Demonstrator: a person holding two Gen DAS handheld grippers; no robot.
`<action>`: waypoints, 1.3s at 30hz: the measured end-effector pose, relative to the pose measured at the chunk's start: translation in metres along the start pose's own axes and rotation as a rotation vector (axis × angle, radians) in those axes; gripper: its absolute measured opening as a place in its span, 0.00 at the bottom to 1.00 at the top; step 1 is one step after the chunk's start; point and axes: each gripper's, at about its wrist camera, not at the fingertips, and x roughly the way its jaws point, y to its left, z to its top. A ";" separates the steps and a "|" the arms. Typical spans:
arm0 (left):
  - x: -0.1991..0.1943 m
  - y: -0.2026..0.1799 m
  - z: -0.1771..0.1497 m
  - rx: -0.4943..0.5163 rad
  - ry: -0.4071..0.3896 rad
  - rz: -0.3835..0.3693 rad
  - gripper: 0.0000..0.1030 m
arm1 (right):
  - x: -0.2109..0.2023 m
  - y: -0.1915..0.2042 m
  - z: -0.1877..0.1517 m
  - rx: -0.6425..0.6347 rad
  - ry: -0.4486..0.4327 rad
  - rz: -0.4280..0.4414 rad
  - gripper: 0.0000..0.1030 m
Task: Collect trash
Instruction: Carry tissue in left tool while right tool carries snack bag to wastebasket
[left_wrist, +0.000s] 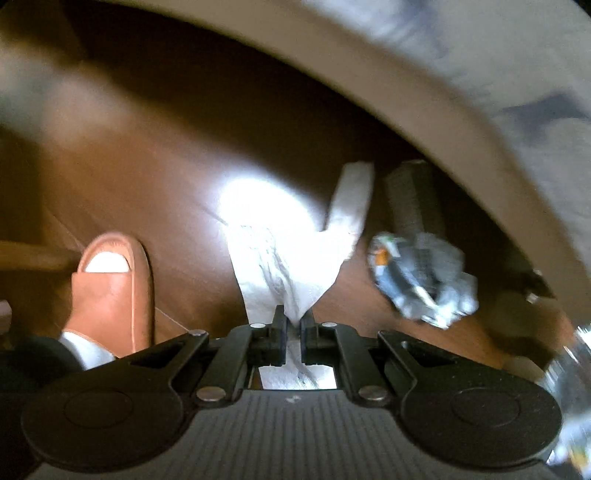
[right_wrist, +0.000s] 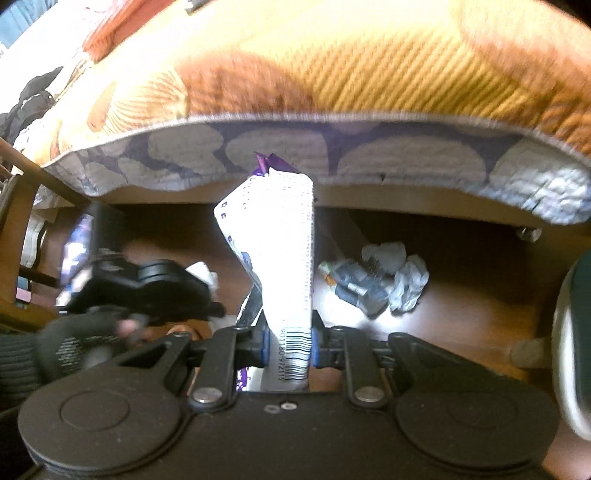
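My left gripper (left_wrist: 293, 325) is shut on a white crumpled tissue (left_wrist: 288, 266) and holds it over the brown wooden floor. A crumpled grey and blue wrapper (left_wrist: 424, 280) lies on the floor just to its right; it also shows in the right wrist view (right_wrist: 376, 284). My right gripper (right_wrist: 288, 347) is shut on a white and purple printed wrapper (right_wrist: 277, 251) with a barcode, which stands up between the fingers. The left gripper's body (right_wrist: 147, 284) and a gloved hand show at the left of the right wrist view.
A bed with an orange patterned cover (right_wrist: 332, 66) and a grey-purple mattress edge (right_wrist: 369, 155) overhangs the floor ahead. A foot in an orange slipper (left_wrist: 110, 284) stands at the left. A dark block (left_wrist: 413, 199) lies under the bed edge. Wooden furniture (right_wrist: 22, 221) stands at far left.
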 end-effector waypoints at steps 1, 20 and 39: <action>-0.014 -0.002 -0.003 0.019 -0.016 -0.011 0.06 | -0.007 0.001 -0.001 -0.001 -0.019 -0.009 0.19; -0.229 -0.116 -0.086 0.416 -0.255 -0.326 0.06 | -0.226 -0.029 -0.034 0.037 -0.377 -0.138 0.18; -0.316 -0.378 -0.197 0.922 -0.318 -0.534 0.06 | -0.331 -0.190 -0.052 0.257 -0.513 -0.408 0.19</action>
